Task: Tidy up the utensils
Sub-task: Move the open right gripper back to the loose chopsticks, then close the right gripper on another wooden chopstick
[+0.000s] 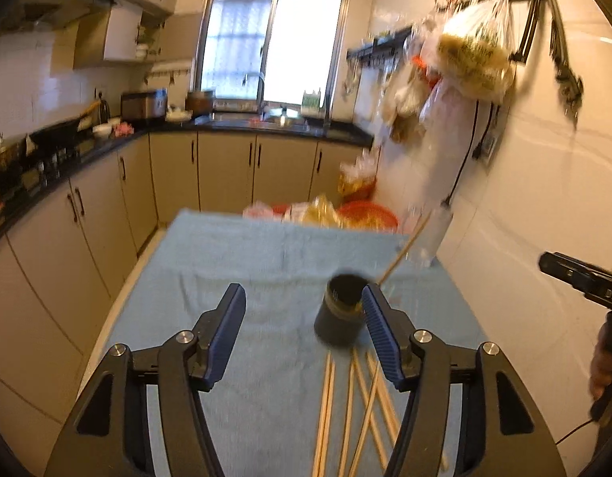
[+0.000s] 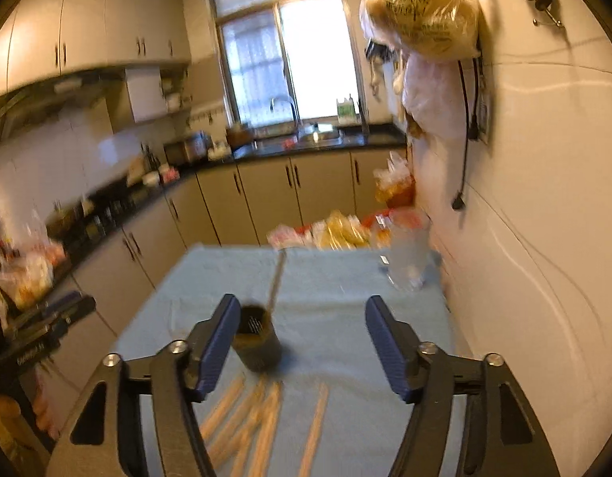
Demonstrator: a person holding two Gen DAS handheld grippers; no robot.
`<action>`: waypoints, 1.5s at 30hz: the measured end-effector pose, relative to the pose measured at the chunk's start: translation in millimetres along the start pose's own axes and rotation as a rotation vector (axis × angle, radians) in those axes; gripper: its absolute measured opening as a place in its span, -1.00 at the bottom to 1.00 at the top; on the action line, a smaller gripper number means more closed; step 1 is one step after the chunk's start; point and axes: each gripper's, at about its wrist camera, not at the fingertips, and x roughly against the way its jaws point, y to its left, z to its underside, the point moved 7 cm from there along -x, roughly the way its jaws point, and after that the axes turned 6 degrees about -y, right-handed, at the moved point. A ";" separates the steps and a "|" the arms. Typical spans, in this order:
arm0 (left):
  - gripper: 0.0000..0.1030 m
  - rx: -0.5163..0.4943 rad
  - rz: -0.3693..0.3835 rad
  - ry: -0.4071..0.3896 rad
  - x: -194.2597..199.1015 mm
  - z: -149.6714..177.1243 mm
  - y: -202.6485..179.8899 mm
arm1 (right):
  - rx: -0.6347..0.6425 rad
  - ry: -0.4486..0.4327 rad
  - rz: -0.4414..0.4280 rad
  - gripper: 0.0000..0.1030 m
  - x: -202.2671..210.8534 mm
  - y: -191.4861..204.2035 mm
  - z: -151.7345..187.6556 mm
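Observation:
A dark cylindrical utensil holder (image 1: 339, 310) stands upright on the blue cloth (image 1: 246, 262), with one wooden chopstick (image 1: 403, 248) leaning out of it. Several loose wooden chopsticks (image 1: 353, 409) lie on the cloth in front of the holder. My left gripper (image 1: 304, 330) is open and empty above them, its right finger beside the holder. In the right wrist view the holder (image 2: 256, 338) sits by my open, empty right gripper (image 2: 302, 342), with the loose chopsticks (image 2: 262, 425) below and the leaning chopstick (image 2: 276, 278) in it. The views are blurred.
A clear plastic container (image 2: 407, 258) stands at the cloth's far right by the tiled wall (image 2: 524, 238). Bags of food (image 2: 337, 232) lie beyond the table's far edge. Counters and cabinets (image 1: 87, 206) run along the left. The right gripper's body (image 1: 584, 278) shows at the left view's right edge.

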 end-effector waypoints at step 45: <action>-0.87 -0.172 0.072 0.471 -158.3 167.0 -27.6 | -0.083 0.396 -0.009 -0.20 -132.7 -6.6 216.1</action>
